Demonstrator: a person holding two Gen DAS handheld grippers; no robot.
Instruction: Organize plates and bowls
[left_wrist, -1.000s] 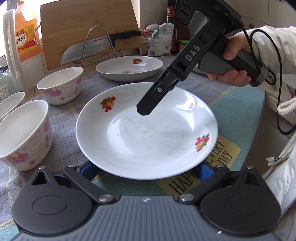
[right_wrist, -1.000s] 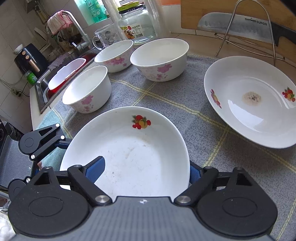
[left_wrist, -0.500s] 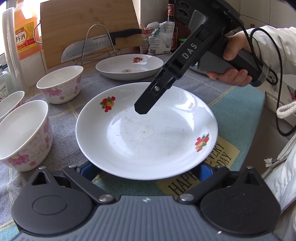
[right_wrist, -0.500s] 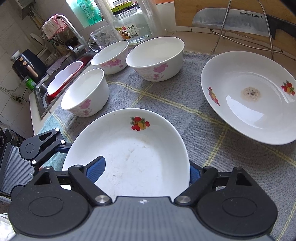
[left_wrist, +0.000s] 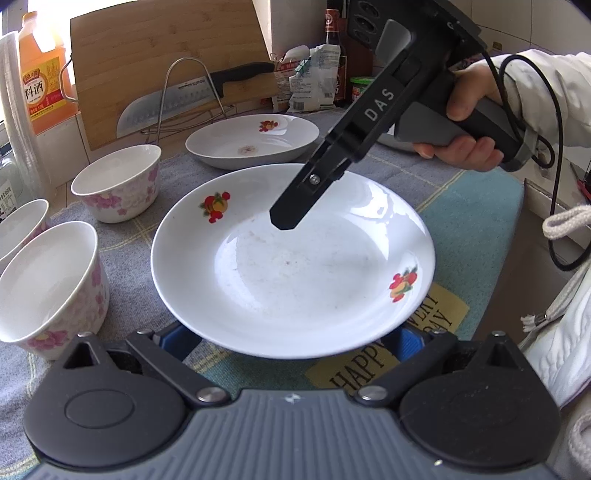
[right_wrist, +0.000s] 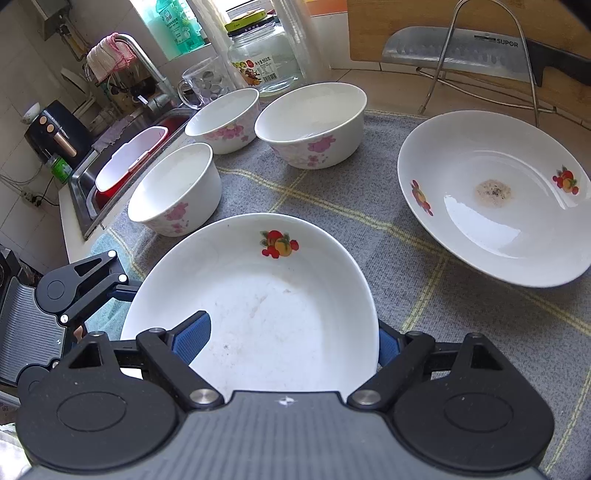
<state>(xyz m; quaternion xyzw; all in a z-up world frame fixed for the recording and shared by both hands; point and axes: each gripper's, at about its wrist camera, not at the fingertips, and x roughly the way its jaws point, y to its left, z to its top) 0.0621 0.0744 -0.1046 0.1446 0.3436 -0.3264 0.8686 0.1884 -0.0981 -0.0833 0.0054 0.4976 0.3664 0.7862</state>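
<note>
Right gripper (right_wrist: 284, 341): jaws spread wide around the near plate (right_wrist: 258, 302), one pad over its inside, not closed.
Left gripper (left_wrist: 291, 339): open, at the same plate's rim.
Second plate (right_wrist: 495, 195): apart (dirty centre).
Bowls (right_wrist: 310, 122): three, unstacked.
Progress: nothing stacked yet.

Bright daylight from the window (right_wrist: 177, 26) at eleven o'clock; soft shadows, glare on the near plate (left_wrist: 373, 199) toward one o'clock; sharp focus, fisheye bending at edges
</note>
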